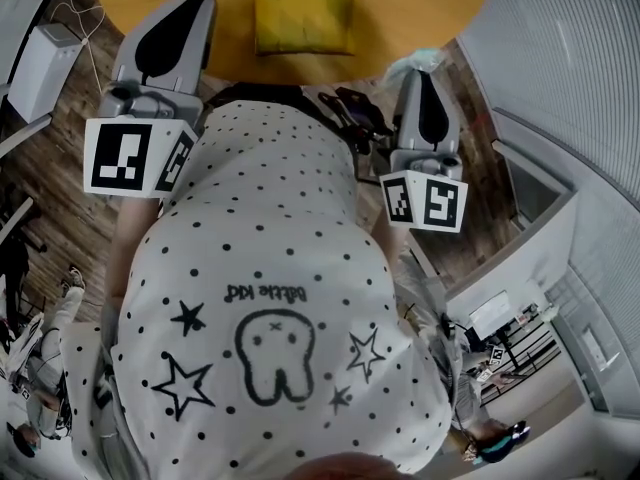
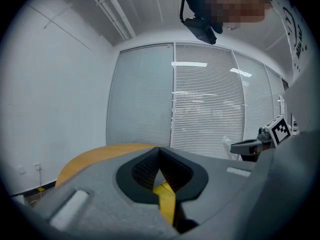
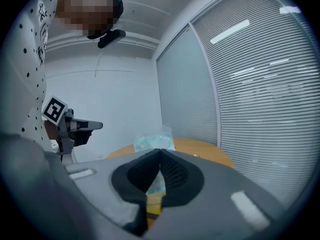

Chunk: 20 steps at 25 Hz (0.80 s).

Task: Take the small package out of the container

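A yellow container [image 1: 305, 8] stands on the round orange table [image 1: 430, 8] ahead of me. My right gripper [image 1: 420, 73] is held level near the table's right edge, shut on the small package [image 1: 418, 61], a clear, teal-tinted bag. In the right gripper view the small package [image 3: 152, 141] sticks up from the closed tips of the right gripper [image 3: 160, 151]. My left gripper [image 1: 205, 3] hovers at the table's left edge with its tips together and nothing in them. In the left gripper view the left gripper [image 2: 159, 151] shows the yellow container [image 2: 167, 199] through the gap below its tips.
My torso in a dotted white shirt [image 1: 270, 298] fills the middle of the head view. A white box [image 1: 40, 63] with cables sits on the wooden floor at the left. A glass wall with blinds [image 1: 570, 58] curves round on the right.
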Each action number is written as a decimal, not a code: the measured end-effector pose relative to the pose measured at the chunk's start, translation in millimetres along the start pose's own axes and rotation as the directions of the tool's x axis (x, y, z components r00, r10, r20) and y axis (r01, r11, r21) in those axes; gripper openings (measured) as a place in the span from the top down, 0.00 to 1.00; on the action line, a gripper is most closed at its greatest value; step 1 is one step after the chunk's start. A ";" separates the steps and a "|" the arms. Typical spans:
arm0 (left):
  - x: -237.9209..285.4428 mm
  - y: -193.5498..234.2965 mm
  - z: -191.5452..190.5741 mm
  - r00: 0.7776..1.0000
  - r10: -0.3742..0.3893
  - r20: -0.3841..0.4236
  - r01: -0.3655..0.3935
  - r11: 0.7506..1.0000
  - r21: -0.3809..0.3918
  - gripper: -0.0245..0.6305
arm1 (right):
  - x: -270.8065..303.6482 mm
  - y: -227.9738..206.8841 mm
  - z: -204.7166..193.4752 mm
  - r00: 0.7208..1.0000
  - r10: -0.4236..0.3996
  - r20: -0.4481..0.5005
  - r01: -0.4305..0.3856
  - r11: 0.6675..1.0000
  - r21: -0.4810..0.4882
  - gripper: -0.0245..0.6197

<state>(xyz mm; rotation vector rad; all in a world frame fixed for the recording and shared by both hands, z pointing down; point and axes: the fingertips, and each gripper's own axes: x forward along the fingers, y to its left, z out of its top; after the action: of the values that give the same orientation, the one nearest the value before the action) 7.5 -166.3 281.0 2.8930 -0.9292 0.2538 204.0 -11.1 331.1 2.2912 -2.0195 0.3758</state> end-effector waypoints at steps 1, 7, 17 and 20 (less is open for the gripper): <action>0.1 -0.3 0.0 1.000 -0.001 0.000 0.001 1.000 0.002 0.96 | -0.1 -0.2 -0.3 1.000 -0.001 0.000 0.001 1.000 0.000 0.95; -0.1 -0.2 0.5 1.000 0.000 0.004 0.000 1.000 0.000 0.96 | -1.0 -1.2 0.5 1.000 -0.005 0.004 0.005 1.000 -0.003 0.95; 1.4 -1.5 -0.1 1.000 -0.008 0.002 0.008 1.000 -0.002 0.96 | -1.3 -1.0 -0.4 1.000 -0.006 0.001 0.006 1.000 -0.004 0.95; 1.0 -1.1 -0.4 1.000 -0.006 0.002 0.006 1.000 -0.007 0.96 | -1.8 -1.8 -0.7 1.000 -0.010 0.002 0.010 1.000 -0.004 0.95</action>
<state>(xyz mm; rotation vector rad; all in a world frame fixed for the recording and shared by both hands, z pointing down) 8.9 -166.0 281.6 2.8893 -0.9199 0.2464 205.5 -9.0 331.6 2.2996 -2.0072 0.3684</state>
